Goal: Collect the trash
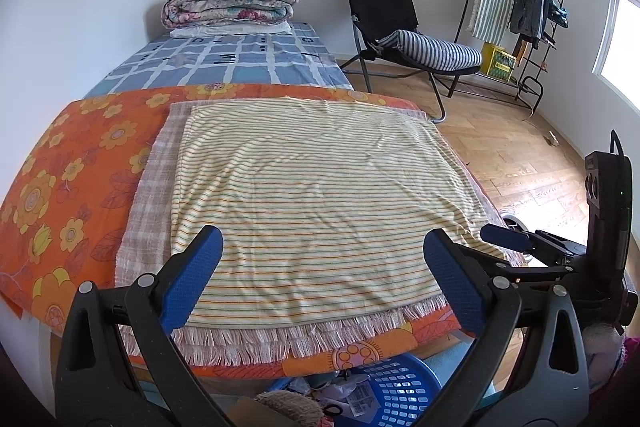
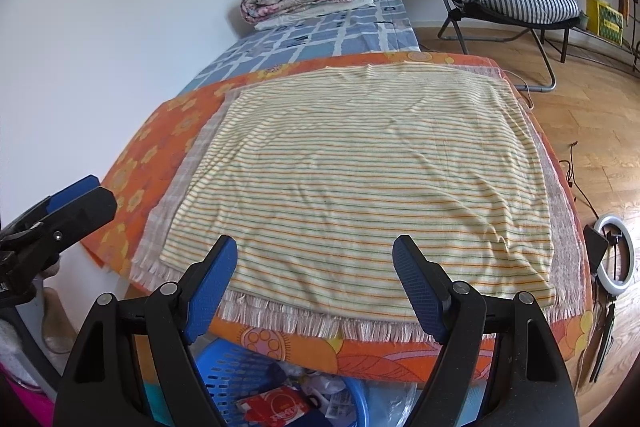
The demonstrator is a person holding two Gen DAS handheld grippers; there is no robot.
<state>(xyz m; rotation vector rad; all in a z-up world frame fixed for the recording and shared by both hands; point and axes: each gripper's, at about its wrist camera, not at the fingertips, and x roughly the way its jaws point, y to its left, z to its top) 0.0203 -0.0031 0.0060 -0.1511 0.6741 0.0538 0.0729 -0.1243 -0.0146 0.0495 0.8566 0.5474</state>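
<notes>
My left gripper point(image 1: 320, 241) is open and empty, held above the near edge of a yellow striped cloth point(image 1: 320, 183) spread on the bed. My right gripper point(image 2: 316, 251) is open and empty too, over the same cloth point(image 2: 360, 163). A blue plastic basket point(image 1: 400, 387) stands on the floor below the bed's near edge, with trash in it: crumpled wrappers and a barcode label point(image 1: 360, 397). In the right wrist view the basket point(image 2: 228, 367) holds a red and white packet point(image 2: 276, 407). Each gripper shows at the side of the other's view.
The bed carries an orange flowered sheet point(image 1: 72, 171), a blue checked cover point(image 1: 240, 59) and a folded quilt point(image 1: 228, 1) at the far end. A black folding chair point(image 1: 400, 27) and a clothes rack point(image 1: 516, 7) stand on the wooden floor. A ring light point(image 2: 616, 251) lies right.
</notes>
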